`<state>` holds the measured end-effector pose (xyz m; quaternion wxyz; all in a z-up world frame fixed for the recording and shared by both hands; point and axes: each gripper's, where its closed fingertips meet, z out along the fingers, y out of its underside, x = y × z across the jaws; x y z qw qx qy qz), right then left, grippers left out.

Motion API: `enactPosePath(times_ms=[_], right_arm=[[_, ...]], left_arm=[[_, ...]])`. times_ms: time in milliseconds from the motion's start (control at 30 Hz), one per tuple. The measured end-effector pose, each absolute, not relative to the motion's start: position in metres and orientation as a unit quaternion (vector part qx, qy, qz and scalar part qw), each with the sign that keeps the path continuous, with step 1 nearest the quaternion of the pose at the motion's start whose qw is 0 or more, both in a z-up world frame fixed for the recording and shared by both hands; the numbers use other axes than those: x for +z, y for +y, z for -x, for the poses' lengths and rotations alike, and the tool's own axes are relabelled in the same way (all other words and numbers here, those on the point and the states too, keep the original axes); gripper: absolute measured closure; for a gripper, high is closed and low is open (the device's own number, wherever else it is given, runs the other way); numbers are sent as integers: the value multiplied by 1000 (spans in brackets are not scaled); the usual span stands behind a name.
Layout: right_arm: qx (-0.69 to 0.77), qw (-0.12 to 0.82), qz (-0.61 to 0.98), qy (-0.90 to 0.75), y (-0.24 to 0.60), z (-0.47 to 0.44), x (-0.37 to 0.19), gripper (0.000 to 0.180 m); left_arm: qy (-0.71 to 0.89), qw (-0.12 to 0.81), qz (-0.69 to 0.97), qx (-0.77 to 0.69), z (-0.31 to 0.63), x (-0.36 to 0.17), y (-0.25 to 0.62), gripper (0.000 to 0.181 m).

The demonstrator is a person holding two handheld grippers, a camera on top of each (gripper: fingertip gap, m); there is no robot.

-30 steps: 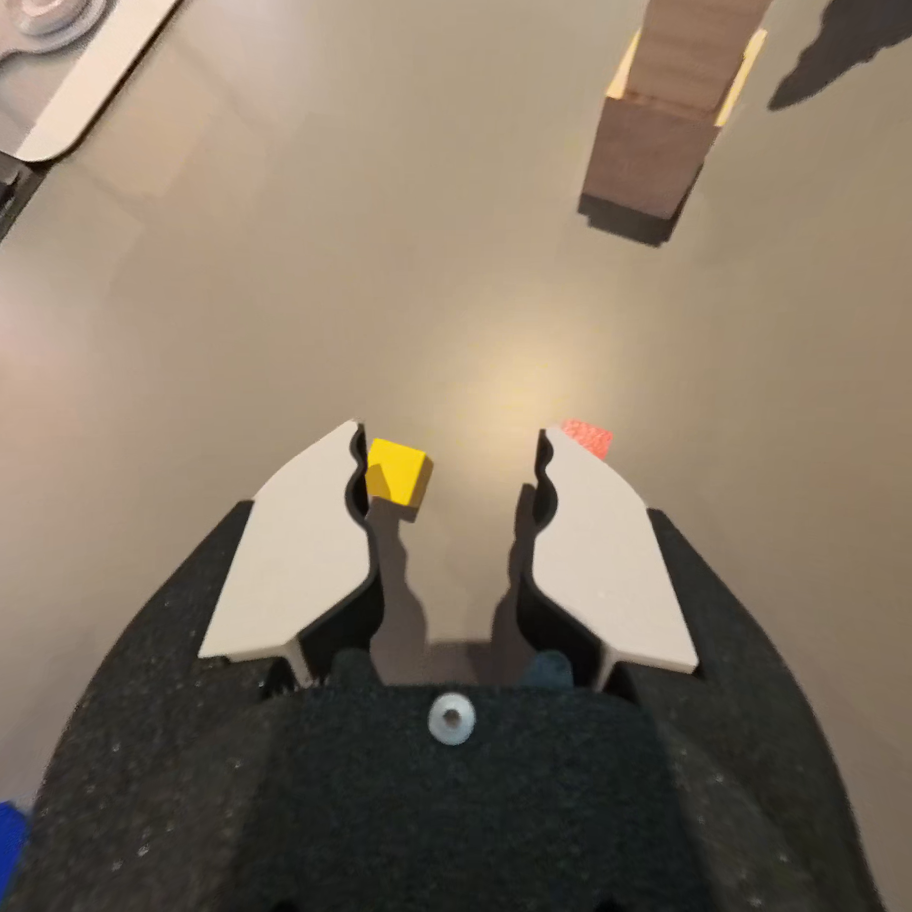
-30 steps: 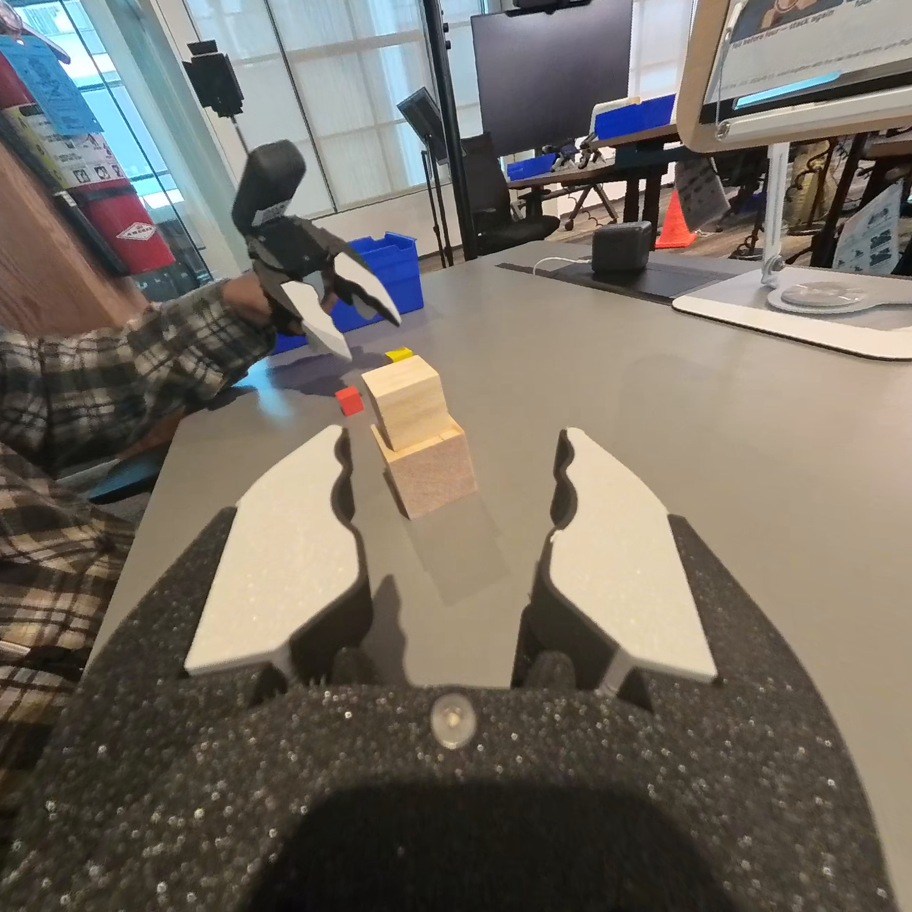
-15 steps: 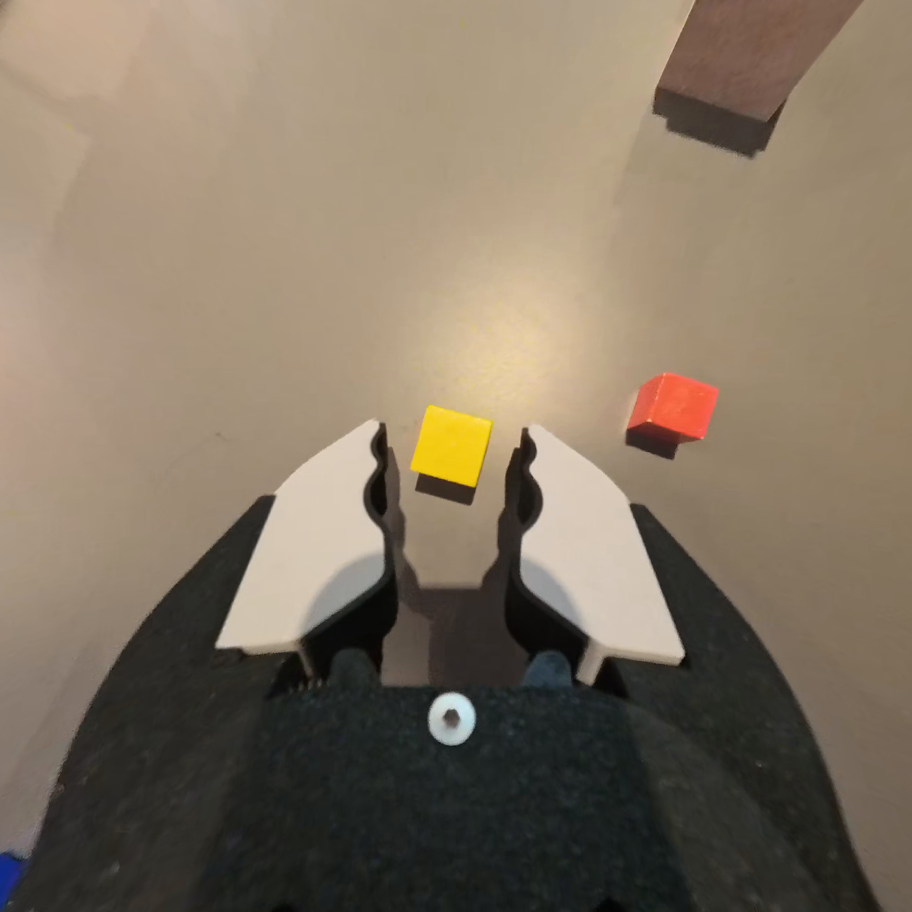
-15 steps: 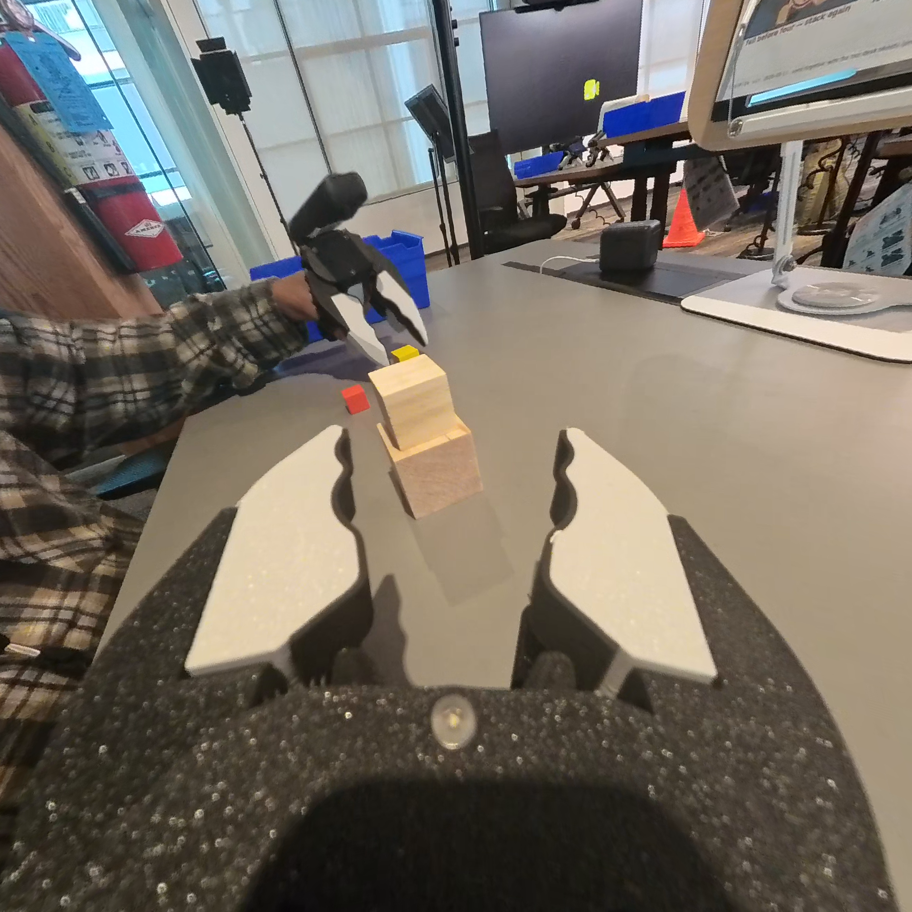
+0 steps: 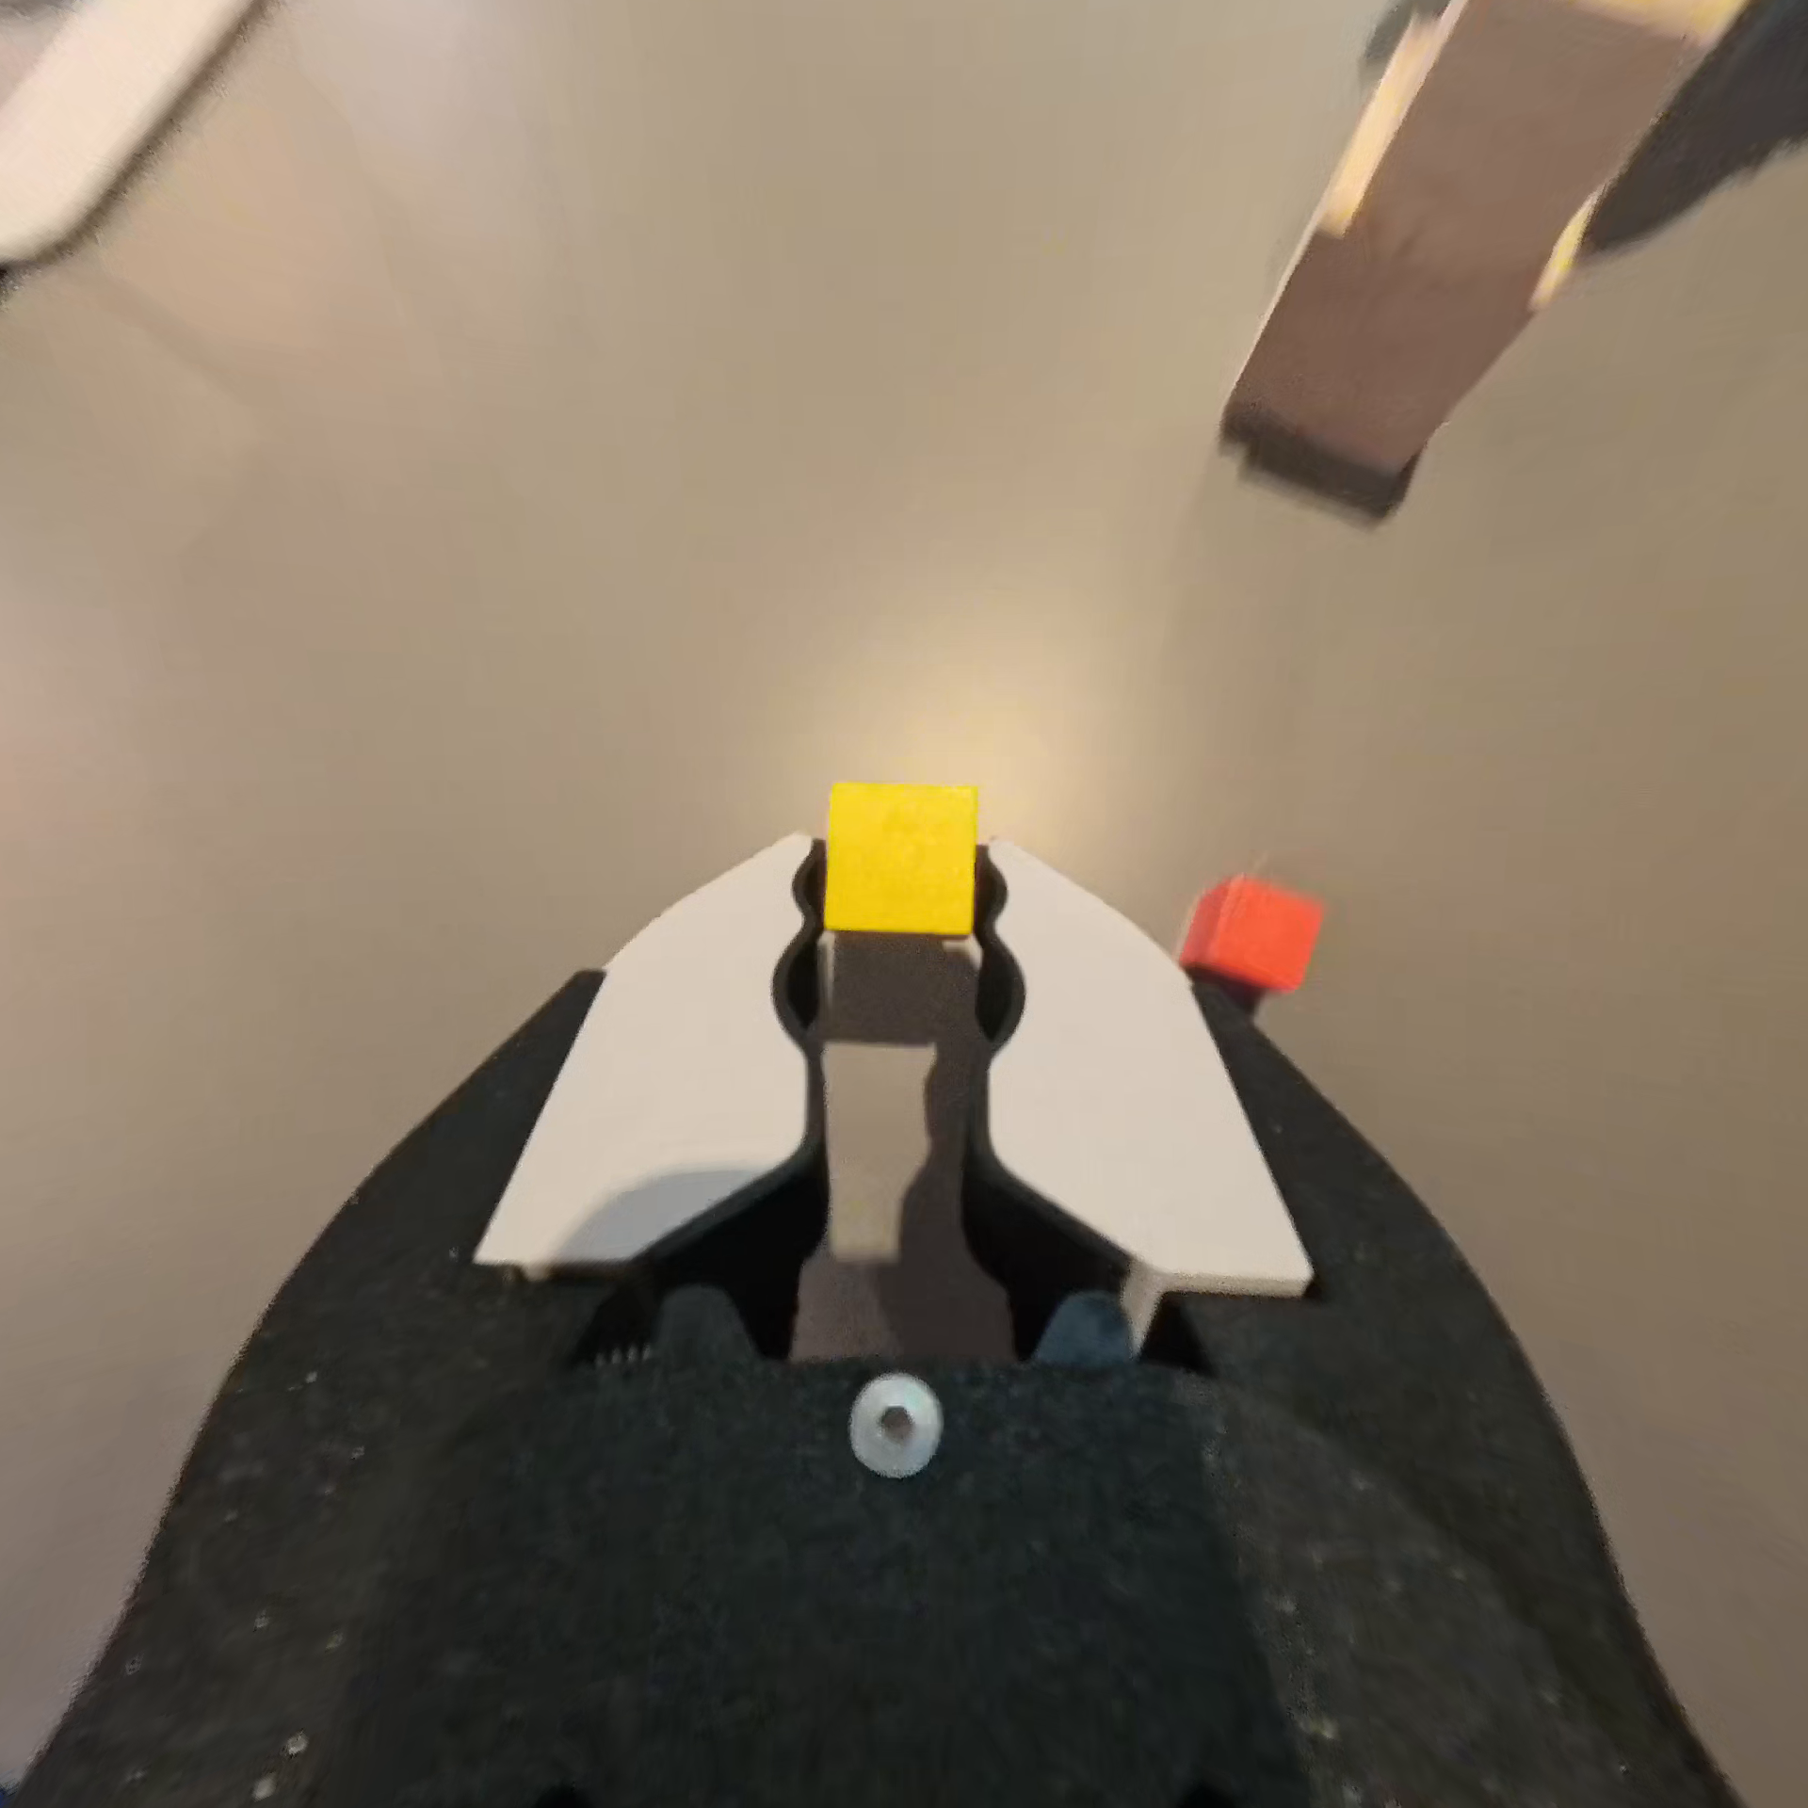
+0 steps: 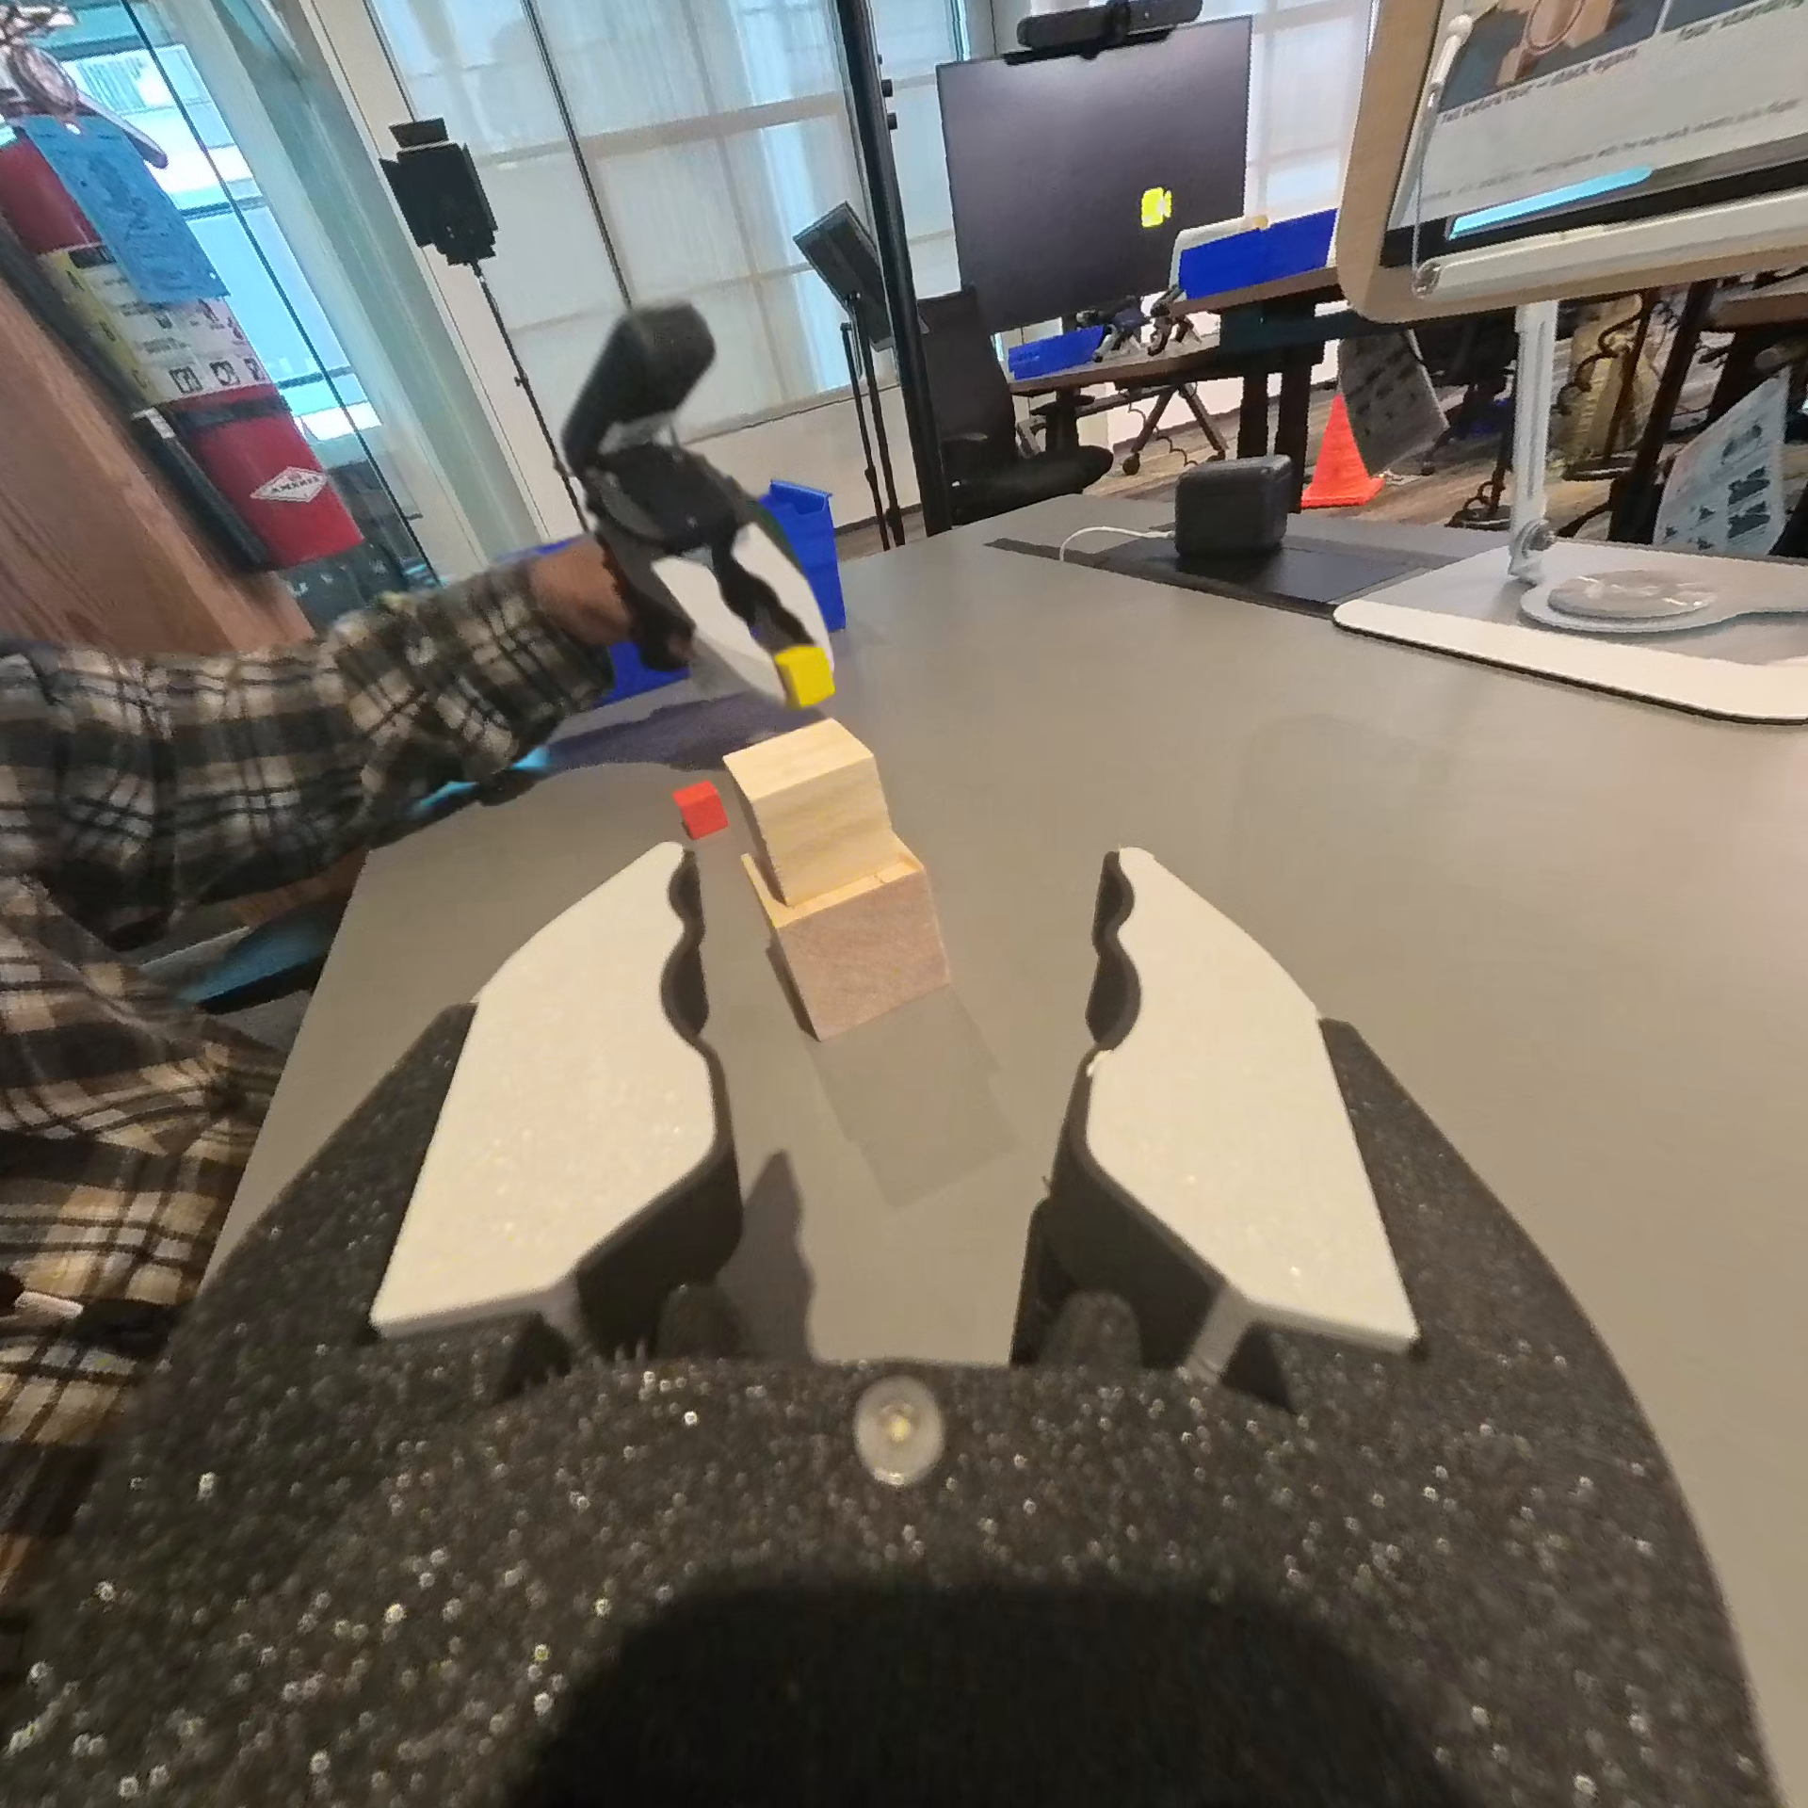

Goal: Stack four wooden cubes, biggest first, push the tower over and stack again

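Yellow small cube (image 5: 901, 859) clamped in left hand-held gripper (image 5: 901, 871), lifted off grey bench (image 6: 1272, 881). Two pale wooden cubes (image 6: 832, 861) stacked; red cube (image 6: 700, 808) beside. Right hand-held gripper (image 6: 900, 939) spread, empty.

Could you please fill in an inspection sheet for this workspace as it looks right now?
Surface: grey table, flat and matte.
Job's things: smaller pale cube sits on the big pale cube, turned slightly askew; red cube lies on the table beside them; yellow cube is lifted off the table.
Clutter: white monitor base, black box on a dark mat.
Grippers: left tool shut on the yellow cube; right tool open, empty, facing the stack.
Cables: white cable by the black box.
Surroundings: fire extinguisher, blue bins, dark screen, orange cone, windows.
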<state>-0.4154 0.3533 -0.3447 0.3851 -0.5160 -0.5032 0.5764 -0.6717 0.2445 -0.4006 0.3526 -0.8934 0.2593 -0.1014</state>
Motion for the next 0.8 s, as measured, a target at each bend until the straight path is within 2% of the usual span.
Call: enactPosePath(times_ms=[33,167,267,500,800], right_arm=[[578,385,515,-503,353,415,-344,104],[577,382,517,-503,353,415,-346,104],[575,382,518,-505,353,415,-346,105],[576,381,515,-507,351,415,-345,105],[576,376,511,-516,346,417,-346,105]], left_arm=[[260,365,888,-107,661,-384,250,153],[302,375,869,-115,599,-330,269,153],[339,347,866,-123,552,-316,280,152],[391,292,864,-121,504,-336,301,152],[393,282,864,-135,496,-348,307,152]])
